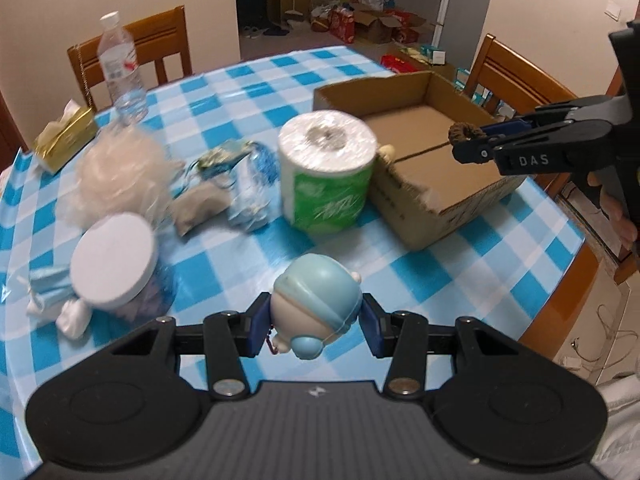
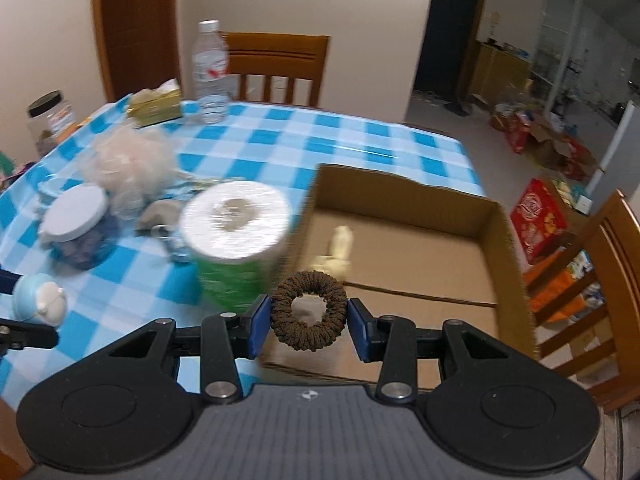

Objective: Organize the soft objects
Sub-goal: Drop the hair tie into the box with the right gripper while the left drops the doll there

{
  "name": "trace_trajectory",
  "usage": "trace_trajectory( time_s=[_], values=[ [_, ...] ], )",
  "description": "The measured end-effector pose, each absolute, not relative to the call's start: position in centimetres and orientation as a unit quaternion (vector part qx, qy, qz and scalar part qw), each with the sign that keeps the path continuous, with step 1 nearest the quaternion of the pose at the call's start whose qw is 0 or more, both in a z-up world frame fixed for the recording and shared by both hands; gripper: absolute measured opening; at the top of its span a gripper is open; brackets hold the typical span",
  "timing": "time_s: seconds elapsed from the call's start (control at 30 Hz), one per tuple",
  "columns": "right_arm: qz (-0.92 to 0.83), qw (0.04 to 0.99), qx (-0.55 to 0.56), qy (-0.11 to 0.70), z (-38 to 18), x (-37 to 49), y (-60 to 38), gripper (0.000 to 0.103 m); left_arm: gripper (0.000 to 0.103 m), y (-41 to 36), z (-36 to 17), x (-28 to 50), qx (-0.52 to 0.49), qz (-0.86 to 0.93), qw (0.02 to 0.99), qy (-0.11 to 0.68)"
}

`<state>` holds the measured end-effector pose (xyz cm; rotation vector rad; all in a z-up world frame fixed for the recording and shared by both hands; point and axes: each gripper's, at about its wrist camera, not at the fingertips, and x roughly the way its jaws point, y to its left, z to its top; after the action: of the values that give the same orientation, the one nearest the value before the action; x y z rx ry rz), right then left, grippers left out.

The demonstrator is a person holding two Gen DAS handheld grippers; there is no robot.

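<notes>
My left gripper (image 1: 314, 326) is shut on a soft blue-and-cream doll (image 1: 316, 304) and holds it above the checked table's near side; the doll also shows in the right wrist view (image 2: 38, 298). My right gripper (image 2: 308, 316) is shut on a brown scrunchie (image 2: 308, 310), held over the near wall of the open cardboard box (image 2: 508, 264). In the left wrist view the scrunchie (image 1: 466, 133) hangs above the box (image 1: 424, 216). A small cream soft toy (image 2: 338, 252) lies inside the box. A wrapped toilet roll (image 1: 326, 168) stands just left of the box.
On the table's left are a cream bath pouf (image 1: 116, 168), a white-lidded jar (image 1: 116, 256), a blue packet (image 1: 252, 188), a grey pouch (image 1: 198, 206), a gold tissue pack (image 1: 66, 136) and a water bottle (image 1: 120, 68). Wooden chairs (image 1: 132, 48) stand around the table.
</notes>
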<state>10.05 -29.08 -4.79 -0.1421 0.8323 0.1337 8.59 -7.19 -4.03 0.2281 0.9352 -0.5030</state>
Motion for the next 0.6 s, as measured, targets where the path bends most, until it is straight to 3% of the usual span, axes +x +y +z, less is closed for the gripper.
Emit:
trace_trajectory(
  time_s=[0.17,0.23,0.3,0.37,0.6],
  values=[
    [0.057,0.911,-0.067,0.402,-5.3,10.9,-32.1,0.047,0.046,-9.6,-3.7,9.0,0.106,-0.234,0.861,0.439],
    [0.056,0.912,-0.067,0.401,-5.7,11.3,-33.0,0.055,0.046,-10.6,-3.7,9.2,0.105,-0.230,0.863,0.438],
    [0.057,0.911,-0.062,0.403,-6.3,11.7,-33.8,0.074,0.046,-11.5,-3.6,9.4,0.103,-0.226,0.864,0.437],
    [0.063,0.908,-0.061,0.409,-7.0,11.8,-34.4,0.085,0.046,-12.5,-3.5,9.6,0.104,-0.224,0.865,0.436],
    [0.098,0.904,-0.048,0.413,-8.0,10.8,-35.9,0.100,0.046,-15.9,-3.2,11.0,0.115,-0.226,0.865,0.433]
  ],
)
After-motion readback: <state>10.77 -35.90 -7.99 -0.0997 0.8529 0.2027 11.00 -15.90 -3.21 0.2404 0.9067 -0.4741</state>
